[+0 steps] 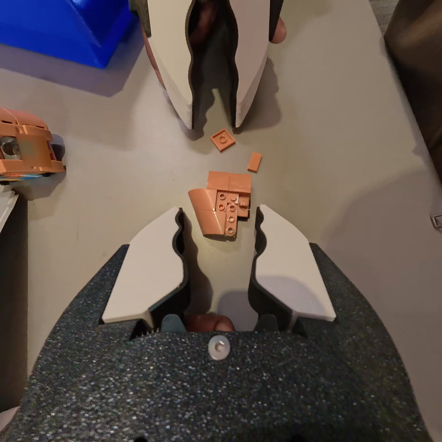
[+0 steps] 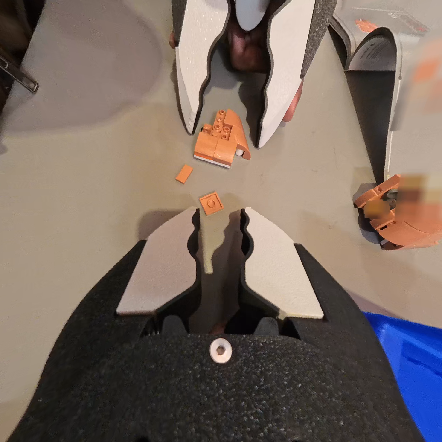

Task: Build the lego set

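Note:
A small orange lego assembly (image 1: pixel 221 205) lies on the grey table, with curved slopes and studs on top. My left gripper (image 1: pixel 218 209) is open, its fingertips on either side of the assembly's near end, holding nothing. A square orange tile with one stud (image 1: pixel 223 140) and a small flat orange tile (image 1: pixel 254 162) lie loose beyond it. My right gripper (image 2: pixel 220 210) is open and empty, its tips just short of the square tile (image 2: pixel 211 203). The flat tile (image 2: pixel 184 174) and the assembly (image 2: pixel 221 141) also show in the right wrist view, with the left gripper (image 2: pixel 223 137) facing me.
A larger partly built orange lego model (image 1: pixel 26 148) sits at the table's left edge; it also shows in the right wrist view (image 2: pixel 392 215). A blue bin (image 1: pixel 64 31) stands at the far left corner. An open booklet (image 2: pixel 373 55) lies beyond the model. A dark seat (image 1: pixel 416 71) borders the table. Across from one pair of fingers to the other is roughly 7 cm.

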Action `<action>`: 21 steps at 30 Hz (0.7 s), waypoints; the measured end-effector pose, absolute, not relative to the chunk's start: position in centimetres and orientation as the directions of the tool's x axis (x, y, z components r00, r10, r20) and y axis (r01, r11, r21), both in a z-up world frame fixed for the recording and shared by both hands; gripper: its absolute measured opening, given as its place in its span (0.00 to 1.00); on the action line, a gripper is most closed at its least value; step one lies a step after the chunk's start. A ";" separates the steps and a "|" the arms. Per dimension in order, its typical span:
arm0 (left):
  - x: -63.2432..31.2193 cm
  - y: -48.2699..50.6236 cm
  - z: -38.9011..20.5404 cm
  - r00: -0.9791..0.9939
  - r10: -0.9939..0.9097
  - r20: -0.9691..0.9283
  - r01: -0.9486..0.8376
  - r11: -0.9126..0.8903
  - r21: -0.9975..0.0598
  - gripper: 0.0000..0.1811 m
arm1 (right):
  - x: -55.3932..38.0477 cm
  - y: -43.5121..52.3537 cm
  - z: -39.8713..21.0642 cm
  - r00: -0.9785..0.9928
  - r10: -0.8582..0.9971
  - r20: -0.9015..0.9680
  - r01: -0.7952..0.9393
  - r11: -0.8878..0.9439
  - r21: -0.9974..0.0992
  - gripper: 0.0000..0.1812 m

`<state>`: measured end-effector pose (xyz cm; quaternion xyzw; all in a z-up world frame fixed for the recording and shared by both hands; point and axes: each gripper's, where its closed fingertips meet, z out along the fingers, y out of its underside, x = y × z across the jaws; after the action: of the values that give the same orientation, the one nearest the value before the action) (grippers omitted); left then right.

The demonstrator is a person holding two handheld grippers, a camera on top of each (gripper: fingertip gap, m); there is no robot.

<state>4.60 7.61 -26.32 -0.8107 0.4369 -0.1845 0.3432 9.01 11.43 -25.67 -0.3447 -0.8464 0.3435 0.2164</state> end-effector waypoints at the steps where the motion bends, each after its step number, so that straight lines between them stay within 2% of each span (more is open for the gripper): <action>1: 4.7 7.6 -26.3 0.549 -0.836 0.000 -0.582 -0.382 -0.718 0.32 | 9.0 11.4 -25.7 -0.669 0.733 0.121 0.441 0.523 -0.729 0.18; 6: 5.3 7.5 -26.3 0.525 -0.851 0.005 -0.587 -0.367 -0.721 0.25 | 8.9 11.3 -26.0 -0.673 0.735 0.084 0.472 0.514 -0.717 0.18; 8: 5.4 7.6 -26.3 0.531 -0.847 0.003 -0.586 -0.369 -0.722 0.25 | 8.9 11.1 -26.1 -0.674 0.736 0.063 0.488 0.507 -0.711 0.17; 12: 5.3 7.8 -26.2 0.552 -0.834 0.000 -0.576 -0.381 -0.723 0.25 | 9.1 10.3 -26.3 -0.690 0.723 0.038 0.495 0.509 -0.704 0.10; 21: 5.1 8.1 -26.1 0.602 -0.799 -0.013 -0.554 -0.406 -0.727 0.25 | 8.1 10.4 -25.8 -0.644 0.763 0.063 0.493 0.476 -0.729 0.09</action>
<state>5.05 8.09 -26.13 -0.8206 0.4120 -0.1716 0.3570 8.06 10.44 -25.77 -0.3750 -0.8368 0.3486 0.1938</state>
